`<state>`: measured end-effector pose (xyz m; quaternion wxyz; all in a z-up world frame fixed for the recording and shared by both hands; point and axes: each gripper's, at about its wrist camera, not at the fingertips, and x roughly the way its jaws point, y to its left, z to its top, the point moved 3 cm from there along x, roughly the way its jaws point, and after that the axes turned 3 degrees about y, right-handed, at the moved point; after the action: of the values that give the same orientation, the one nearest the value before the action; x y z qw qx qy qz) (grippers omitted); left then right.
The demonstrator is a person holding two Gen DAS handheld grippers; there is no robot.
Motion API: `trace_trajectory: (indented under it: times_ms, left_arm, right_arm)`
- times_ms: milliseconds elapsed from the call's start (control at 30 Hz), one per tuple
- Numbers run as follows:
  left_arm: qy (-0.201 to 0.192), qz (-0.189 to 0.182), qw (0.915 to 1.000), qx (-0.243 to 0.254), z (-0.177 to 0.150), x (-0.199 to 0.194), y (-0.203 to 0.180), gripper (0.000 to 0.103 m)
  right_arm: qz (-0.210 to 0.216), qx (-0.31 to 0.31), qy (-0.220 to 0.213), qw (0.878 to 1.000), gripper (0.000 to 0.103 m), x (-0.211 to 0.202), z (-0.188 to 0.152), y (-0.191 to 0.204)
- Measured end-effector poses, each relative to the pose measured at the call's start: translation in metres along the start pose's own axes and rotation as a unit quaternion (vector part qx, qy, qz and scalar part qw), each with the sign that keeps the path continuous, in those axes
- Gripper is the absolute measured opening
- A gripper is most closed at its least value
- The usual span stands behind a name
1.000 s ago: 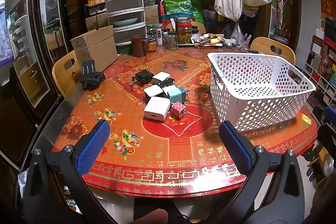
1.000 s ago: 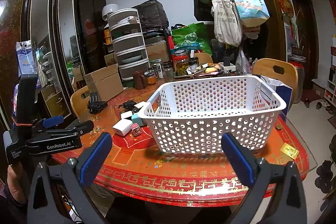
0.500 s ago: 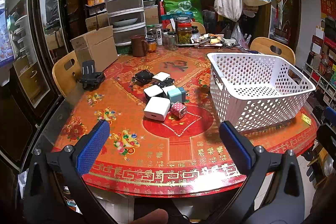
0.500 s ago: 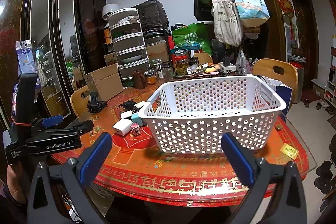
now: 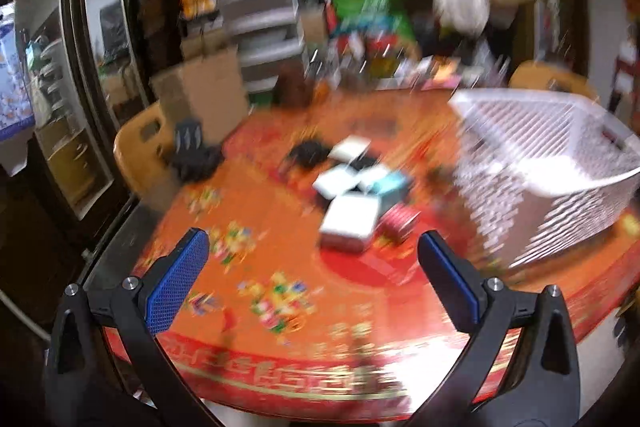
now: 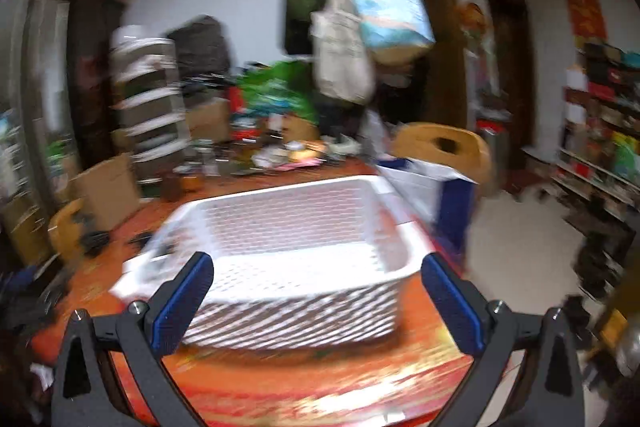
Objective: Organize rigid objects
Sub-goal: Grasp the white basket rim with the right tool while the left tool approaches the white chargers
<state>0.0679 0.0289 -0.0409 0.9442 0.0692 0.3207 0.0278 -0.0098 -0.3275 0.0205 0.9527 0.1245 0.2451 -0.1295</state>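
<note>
Chargers lie ahead of the spread, empty left claw.

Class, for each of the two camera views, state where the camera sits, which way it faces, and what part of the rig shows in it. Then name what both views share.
Left wrist view: sits on the left gripper, facing forward over the red table toward a blurred cluster of small chargers; its two blue-padded fingers show, spread open.
Right wrist view: sits on the right gripper, facing the white basket head-on, with a wooden chair behind; its open fingers show.
Shared: white basket, red table, heavy motion blur.
</note>
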Motion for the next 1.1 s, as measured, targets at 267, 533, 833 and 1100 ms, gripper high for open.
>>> trace_trajectory:
  times_ms: [267, 533, 833, 1100]
  left_arm:
    - [0.057, 0.003, 0.9983, -0.015, -0.009, 0.059, 0.024, 0.103]
    - [0.095, -0.003, 0.9954, -0.005, -0.009, 0.102, 0.023, 0.103]
    - [0.131, -0.025, 0.9910, 0.012, -0.004, 0.152, -0.004, 0.103]
    - [0.151, -0.038, 0.9871, 0.036, 0.006, 0.180, -0.025, 0.103]
  right_arm:
    - [-0.061, 0.008, 0.157, 0.986, 0.066, 0.114, 0.015, -0.069]
    - [-0.034, 0.022, 0.178, 0.983, 0.020, 0.138, 0.007, -0.074]
    - [-0.045, 0.023, 0.199, 0.979, 0.013, 0.156, 0.002, -0.066]
    - [-0.050, 0.024, 0.194, 0.979, 0.013, 0.155, 0.002, -0.066]
